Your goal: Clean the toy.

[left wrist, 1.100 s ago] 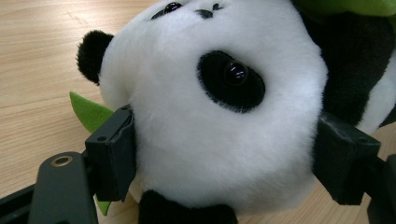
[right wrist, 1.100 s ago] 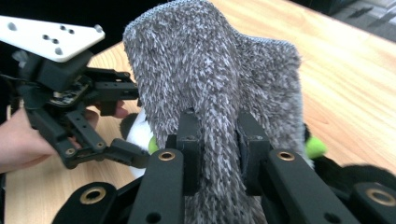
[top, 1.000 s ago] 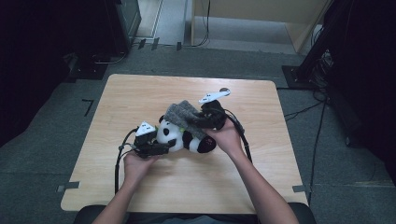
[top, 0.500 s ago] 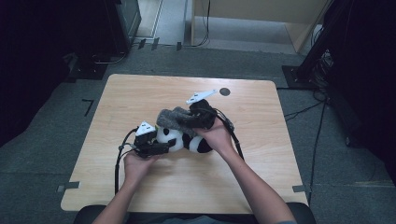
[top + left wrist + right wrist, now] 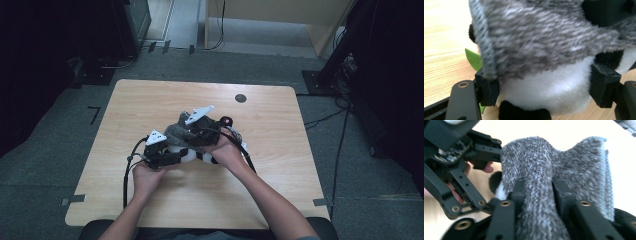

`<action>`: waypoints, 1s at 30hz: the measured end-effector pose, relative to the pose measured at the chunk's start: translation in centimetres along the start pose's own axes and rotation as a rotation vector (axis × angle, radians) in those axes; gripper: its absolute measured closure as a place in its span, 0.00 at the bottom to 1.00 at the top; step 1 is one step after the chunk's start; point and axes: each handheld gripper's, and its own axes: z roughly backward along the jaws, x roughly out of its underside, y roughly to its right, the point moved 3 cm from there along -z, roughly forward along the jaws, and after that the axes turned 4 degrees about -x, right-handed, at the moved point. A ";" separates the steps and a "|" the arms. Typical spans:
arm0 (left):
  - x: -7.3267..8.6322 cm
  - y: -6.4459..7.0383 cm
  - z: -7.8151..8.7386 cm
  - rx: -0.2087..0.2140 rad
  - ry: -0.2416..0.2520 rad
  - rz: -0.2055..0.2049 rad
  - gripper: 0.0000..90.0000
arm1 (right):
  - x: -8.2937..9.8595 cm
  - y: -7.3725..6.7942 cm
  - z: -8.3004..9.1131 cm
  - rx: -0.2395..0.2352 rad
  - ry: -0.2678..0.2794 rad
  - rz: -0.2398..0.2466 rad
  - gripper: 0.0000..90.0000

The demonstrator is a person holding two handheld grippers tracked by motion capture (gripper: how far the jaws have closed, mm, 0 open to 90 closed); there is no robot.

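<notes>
Presently, item one: plush panda (image 5: 192,154), lying at the middle of the wooden table (image 5: 280,175), well short of the dark round mark (image 5: 240,98) near the table's far edge.

Item two: grey knitted hat (image 5: 176,132), now drawn over the panda's white head; half a second back it sat higher and farther from the person, so the pull has carried it down and toward the left gripper.

Item three: left gripper (image 5: 544,87), jaws half-spread and pressed on either side of the panda's white body, steadying it; a green leaf (image 5: 474,59) shows beside the panda.

Item four: right gripper (image 5: 537,192), jaws nearly closed, pinching a fold of the hat above the panda.

Judgement: the hat is partly seated; further tugging down looks needed.
</notes>
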 end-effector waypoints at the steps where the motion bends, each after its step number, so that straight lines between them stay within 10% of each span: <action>1: 0.0 0.0 0.0 0.000 0.000 0.000 0.28 | 0.0 0.0 0.0 0.000 0.000 0.000 0.79; 20: 0.0 -0.2 0.0 0.010 0.000 0.003 0.29 | 4.4 6.3 4.4 0.001 0.066 -0.258 0.84; 30: -0.1 -0.2 0.0 0.010 0.001 0.007 0.29 | 2.1 4.5 5.2 -0.007 0.111 -0.214 0.85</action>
